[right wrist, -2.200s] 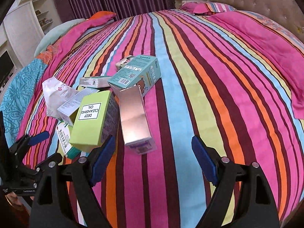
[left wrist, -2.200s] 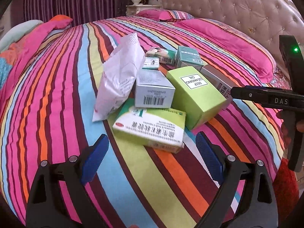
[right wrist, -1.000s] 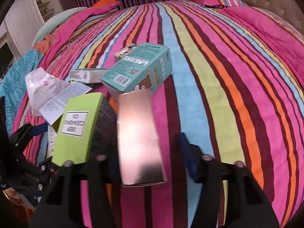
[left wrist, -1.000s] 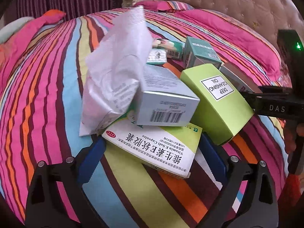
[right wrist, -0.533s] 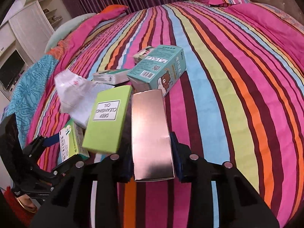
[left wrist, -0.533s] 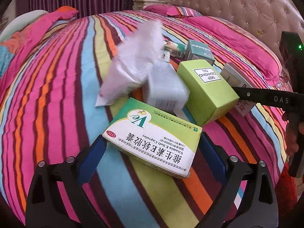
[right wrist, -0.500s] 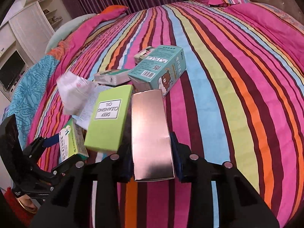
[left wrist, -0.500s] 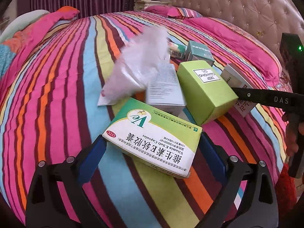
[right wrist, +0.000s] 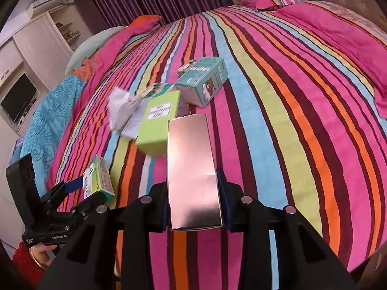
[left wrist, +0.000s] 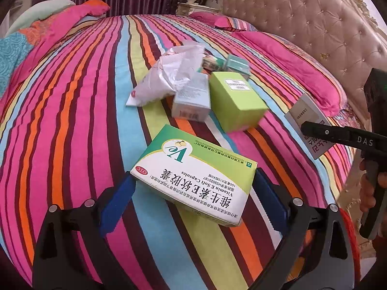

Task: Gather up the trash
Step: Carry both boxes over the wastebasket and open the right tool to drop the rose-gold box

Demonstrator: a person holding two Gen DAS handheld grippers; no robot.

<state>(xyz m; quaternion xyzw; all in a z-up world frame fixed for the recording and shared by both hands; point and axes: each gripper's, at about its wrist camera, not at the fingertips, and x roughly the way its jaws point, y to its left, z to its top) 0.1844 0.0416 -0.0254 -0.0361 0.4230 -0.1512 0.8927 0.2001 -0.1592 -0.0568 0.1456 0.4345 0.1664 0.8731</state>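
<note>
Partly hidden behind the right gripper, the rose-gold metallic carton it clamps shows only its top face. Likewise the left gripper clenches the green-and-white vitamin capsule box, lifted off the striped bed. Blurred beyond lie a crumpled white plastic bag, a lime-green box and a teal carton; wide bare bedding lies right of them in the right wrist view.

Striped multicoloured bedspread — soft, matt, fleecy cloth. Tall rose-metallic cardboard box — smooth, mirror-glossy foil. Green-and-white cardboard medicine box: smooth, slight sheen. Crumpled white plastic bag: thin, wrinkled, shiny. Tufted beige headboard: smooth, leather-like upholstery.
</note>
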